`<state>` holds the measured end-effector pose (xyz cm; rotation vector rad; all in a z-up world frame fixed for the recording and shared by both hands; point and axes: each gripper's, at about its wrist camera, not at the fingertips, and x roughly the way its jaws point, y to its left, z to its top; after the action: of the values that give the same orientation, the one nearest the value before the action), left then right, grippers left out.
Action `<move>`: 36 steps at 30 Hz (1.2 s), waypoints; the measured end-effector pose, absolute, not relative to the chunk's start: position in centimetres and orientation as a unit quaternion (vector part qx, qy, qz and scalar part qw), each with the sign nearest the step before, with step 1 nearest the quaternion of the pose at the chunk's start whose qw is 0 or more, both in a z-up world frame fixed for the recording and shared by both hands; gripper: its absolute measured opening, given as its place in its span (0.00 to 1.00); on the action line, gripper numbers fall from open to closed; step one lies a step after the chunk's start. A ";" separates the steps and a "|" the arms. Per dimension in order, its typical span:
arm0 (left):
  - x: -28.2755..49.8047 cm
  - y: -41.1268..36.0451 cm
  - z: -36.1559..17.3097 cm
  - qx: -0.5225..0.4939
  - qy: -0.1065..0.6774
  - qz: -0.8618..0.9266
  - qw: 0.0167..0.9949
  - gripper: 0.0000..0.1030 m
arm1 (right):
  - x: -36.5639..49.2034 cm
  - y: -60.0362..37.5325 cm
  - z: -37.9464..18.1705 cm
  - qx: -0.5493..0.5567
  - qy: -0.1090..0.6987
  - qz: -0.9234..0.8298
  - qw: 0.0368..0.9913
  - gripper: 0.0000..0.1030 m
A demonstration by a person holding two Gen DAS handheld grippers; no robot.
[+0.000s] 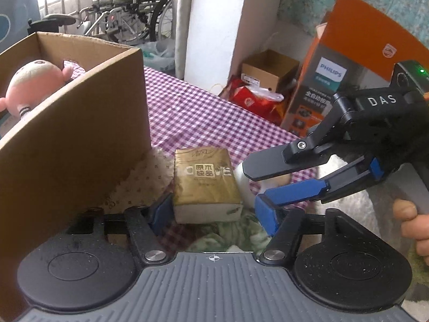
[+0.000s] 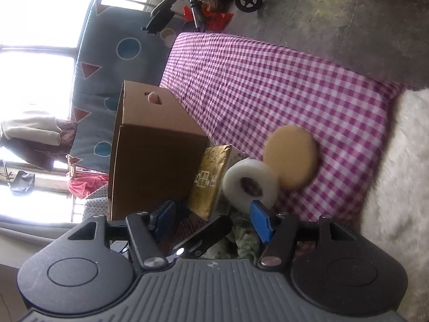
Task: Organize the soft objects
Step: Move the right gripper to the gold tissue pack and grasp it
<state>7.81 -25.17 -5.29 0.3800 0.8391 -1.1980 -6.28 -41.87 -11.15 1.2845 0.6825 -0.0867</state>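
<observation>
A gold tissue pack lies on the pink checked cloth beside an open cardboard box. Its near end sits between the blue pads of my left gripper; the left pad is at its corner and a gap shows at the right pad. A pink plush toy rests inside the box. My right gripper comes in from the right with its jaws apart, tips by a white tape roll and a tan round pad. A green cloth lies under both grippers.
A cream patterned cloth lies at the box's foot. A white fluffy blanket covers the right side of the cloth. An orange Philips carton, a small box and a wheelchair stand beyond the table. A hand holds the right gripper.
</observation>
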 end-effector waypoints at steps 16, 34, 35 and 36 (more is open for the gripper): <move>10.3 -20.6 -4.4 0.070 0.422 -0.507 0.748 0.52 | -3.2 -40.7 -8.7 0.538 0.316 -0.029 0.780 0.69; 11.7 -17.6 -6.4 -0.019 0.469 -0.509 0.721 0.53 | 2.1 -37.7 -9.2 0.479 0.404 -0.059 0.777 0.66; 11.7 -17.6 -6.5 -0.018 0.471 -0.511 0.719 0.53 | 2.3 -37.4 -9.3 0.474 0.409 -0.060 0.777 0.63; 11.8 -17.6 -6.5 -0.018 0.472 -0.511 0.718 0.56 | 2.4 -37.7 -9.4 0.470 0.409 -0.056 0.780 0.62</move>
<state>11.79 -17.64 -6.54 -0.0401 1.0436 -1.1301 2.36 -37.71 -9.40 1.0168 0.8849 -0.1206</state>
